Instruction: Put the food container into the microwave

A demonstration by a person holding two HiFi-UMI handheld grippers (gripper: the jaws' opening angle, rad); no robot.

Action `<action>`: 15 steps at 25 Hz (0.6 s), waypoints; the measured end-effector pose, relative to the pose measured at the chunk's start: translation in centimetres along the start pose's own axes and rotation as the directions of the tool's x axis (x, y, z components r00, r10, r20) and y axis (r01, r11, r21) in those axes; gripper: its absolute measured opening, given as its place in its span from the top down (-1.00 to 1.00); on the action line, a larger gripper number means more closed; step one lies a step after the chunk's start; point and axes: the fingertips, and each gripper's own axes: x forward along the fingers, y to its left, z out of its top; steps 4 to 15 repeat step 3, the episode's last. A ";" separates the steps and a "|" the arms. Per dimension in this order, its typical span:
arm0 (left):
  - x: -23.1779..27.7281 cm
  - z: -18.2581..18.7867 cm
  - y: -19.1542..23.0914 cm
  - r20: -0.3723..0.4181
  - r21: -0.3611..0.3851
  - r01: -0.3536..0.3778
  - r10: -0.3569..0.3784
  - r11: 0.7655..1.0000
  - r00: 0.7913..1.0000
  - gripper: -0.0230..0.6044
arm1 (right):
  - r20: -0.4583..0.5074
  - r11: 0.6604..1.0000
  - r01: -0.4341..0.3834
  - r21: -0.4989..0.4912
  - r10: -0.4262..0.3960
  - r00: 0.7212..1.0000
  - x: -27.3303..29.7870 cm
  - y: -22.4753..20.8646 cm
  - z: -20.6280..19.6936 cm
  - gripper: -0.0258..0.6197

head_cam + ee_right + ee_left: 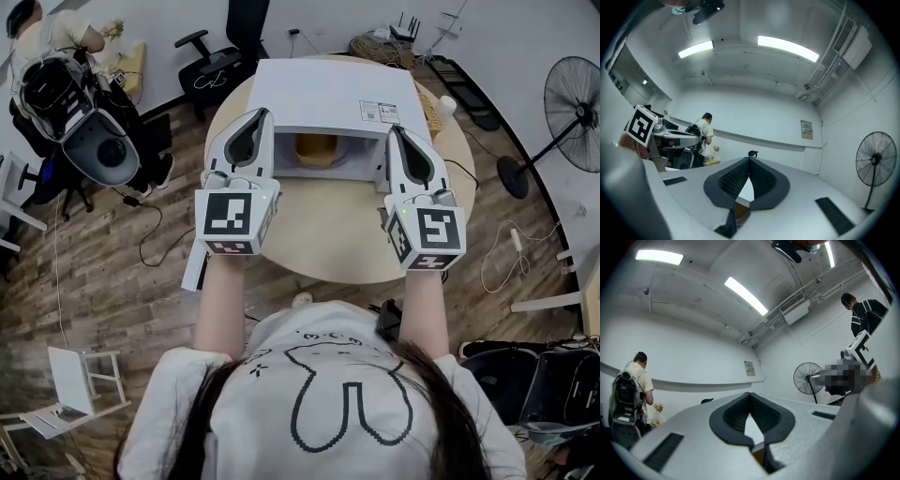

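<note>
On the round wooden table (pixel 328 234) stands a white microwave (pixel 328 94), its cavity open toward me. A yellowish food container (pixel 316 150) sits inside that cavity. My left gripper (pixel 265 112) hovers at the opening's left edge and my right gripper (pixel 394 129) at its right edge. Neither touches the container. In the left gripper view, the left gripper (pixel 750 393) has its jaws meeting at the tips with nothing between them. The right gripper (pixel 749 158) is shut and empty in the same way. Both gripper views look upward at the ceiling and walls.
A standing fan (pixel 574 112) is on the floor at the right, and a black office chair (pixel 220 56) stands behind the table. A person (pixel 56 37) works at the far left. A small white object (pixel 447 105) lies by the microwave's right side. Cables lie on the wooden floor.
</note>
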 end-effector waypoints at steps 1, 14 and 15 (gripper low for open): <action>0.0 0.0 0.0 0.000 0.002 0.002 -0.002 1.000 1.000 0.90 | 0.001 1.000 0.003 0.001 -0.003 1.000 0.0 0.0 0.0 0.83; 0.0 0.0 0.1 0.001 0.007 0.005 -0.005 1.000 1.000 0.90 | 0.003 1.000 0.008 0.000 -0.008 1.000 0.2 0.0 0.0 0.83; 0.0 0.0 0.1 0.001 0.007 0.005 -0.005 1.000 1.000 0.90 | 0.003 1.000 0.008 0.000 -0.008 1.000 0.2 0.0 0.0 0.83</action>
